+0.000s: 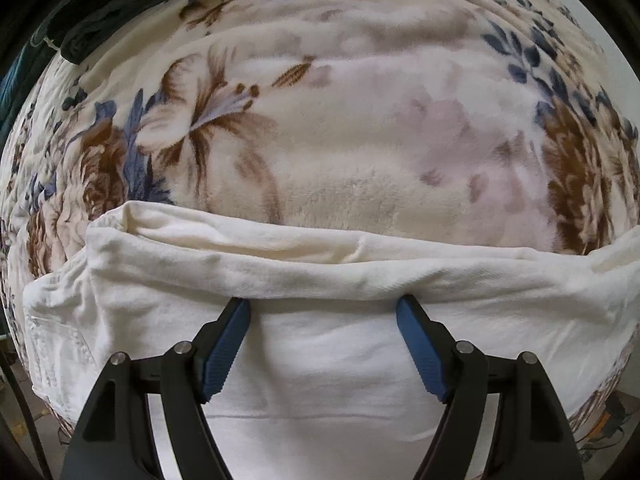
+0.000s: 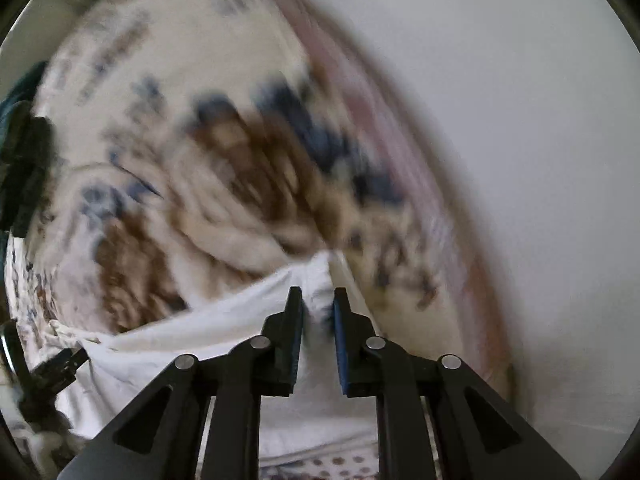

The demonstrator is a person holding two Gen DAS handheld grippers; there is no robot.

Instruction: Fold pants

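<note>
The white pants (image 1: 320,344) lie folded on a floral blanket (image 1: 320,128), with a thick rolled fold running across the left wrist view. My left gripper (image 1: 324,306) is open, its blue pads (image 1: 224,348) wide apart above the cloth just short of the fold. In the blurred right wrist view the pants (image 2: 208,336) stretch from lower left up to my right gripper (image 2: 318,300). Its jaws are nearly closed and pinch a bunched corner of the white cloth between the pads (image 2: 342,344).
The floral blanket (image 2: 192,168) covers the bed. Dark teal fabric (image 1: 80,20) lies at the bed's far left corner. A plain pale wall (image 2: 520,120) fills the right of the right wrist view. A dark object (image 2: 28,168) sits at its left edge.
</note>
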